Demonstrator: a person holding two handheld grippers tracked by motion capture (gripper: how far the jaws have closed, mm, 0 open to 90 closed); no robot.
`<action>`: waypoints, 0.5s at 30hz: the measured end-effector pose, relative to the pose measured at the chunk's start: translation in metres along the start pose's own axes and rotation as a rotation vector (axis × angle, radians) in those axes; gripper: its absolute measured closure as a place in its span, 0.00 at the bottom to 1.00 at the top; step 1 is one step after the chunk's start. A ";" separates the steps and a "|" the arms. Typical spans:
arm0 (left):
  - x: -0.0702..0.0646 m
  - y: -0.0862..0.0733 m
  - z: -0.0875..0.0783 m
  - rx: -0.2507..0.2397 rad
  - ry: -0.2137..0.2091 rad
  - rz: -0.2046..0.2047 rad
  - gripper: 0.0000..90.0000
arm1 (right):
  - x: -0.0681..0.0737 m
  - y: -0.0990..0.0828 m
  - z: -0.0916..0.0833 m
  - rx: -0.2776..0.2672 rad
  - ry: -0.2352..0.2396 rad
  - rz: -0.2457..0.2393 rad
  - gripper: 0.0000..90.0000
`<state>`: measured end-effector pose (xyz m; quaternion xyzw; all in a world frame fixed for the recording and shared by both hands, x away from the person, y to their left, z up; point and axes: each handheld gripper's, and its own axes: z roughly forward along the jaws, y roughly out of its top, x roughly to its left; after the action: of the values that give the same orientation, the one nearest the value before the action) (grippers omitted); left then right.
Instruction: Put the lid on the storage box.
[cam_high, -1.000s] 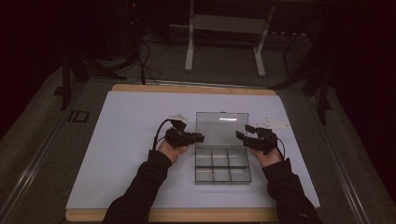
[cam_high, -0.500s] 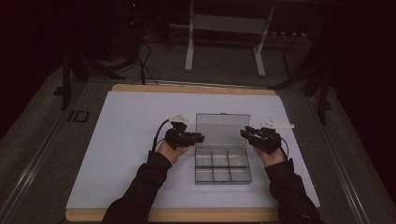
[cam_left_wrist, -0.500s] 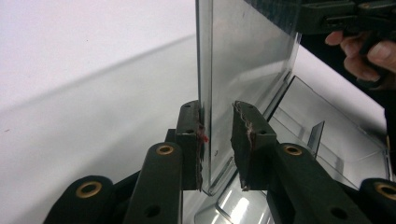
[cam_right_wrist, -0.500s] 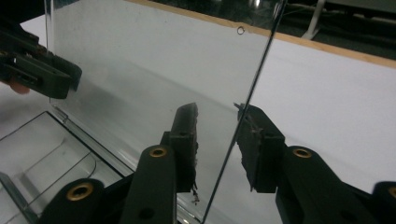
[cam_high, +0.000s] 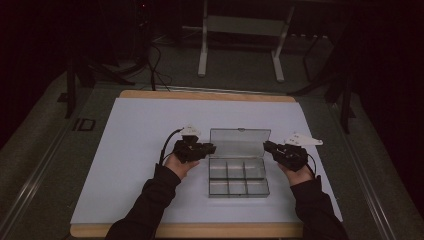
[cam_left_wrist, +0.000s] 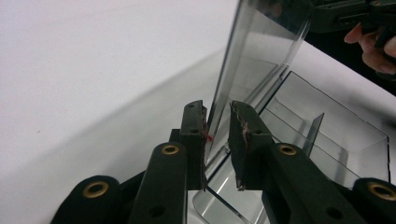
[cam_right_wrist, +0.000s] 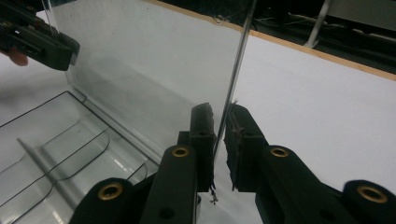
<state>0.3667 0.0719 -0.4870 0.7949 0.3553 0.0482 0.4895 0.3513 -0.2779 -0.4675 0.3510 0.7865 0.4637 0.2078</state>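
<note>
Table: a white sheet on a wood-edged table (cam_high: 150, 130) spreads out beyond both sets of fingers; it looks bare apart from the box.
Box: a clear smoky plastic organiser box (cam_high: 238, 178) with six compartments lies between the two grippers, its base below and inward of the fingers; the compartments look empty.
Lid: the box's transparent hinged lid (cam_high: 240, 142) stands raised and roughly upright, its two side edges running between the fingers of each gripper.
Left gripper: the black two-jaw left gripper (cam_left_wrist: 217, 135) straddles the lid's left edge; the gap is narrow, one pad seems to touch the plastic, the other is just off it, so a firm pinch I cannot confirm.
Right gripper: the black two-jaw right gripper (cam_right_wrist: 219, 135) brackets the lid's right edge, jaws nearly closed on it; true clamping I cannot tell.
Step, as I judge it: swinging the lid on its hinge.
Doing it well: move both hands together along the same arc, grip lightly, avoid twisting the thin panel or dragging the base.
</note>
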 end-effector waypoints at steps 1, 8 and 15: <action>-0.002 -0.001 -0.001 0.001 0.005 0.004 0.85 | 0.001 -0.001 -0.002 0.000 0.004 0.001 0.91; -0.007 -0.006 -0.007 -0.010 0.034 0.017 0.85 | 0.004 -0.006 -0.008 -0.007 0.016 -0.010 0.93; -0.012 -0.011 -0.013 -0.011 0.036 0.029 0.88 | 0.007 -0.013 -0.012 0.002 0.029 -0.013 0.93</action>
<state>0.3466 0.0778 -0.4860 0.7961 0.3523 0.0715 0.4868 0.3340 -0.2844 -0.4730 0.3393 0.7922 0.4665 0.1993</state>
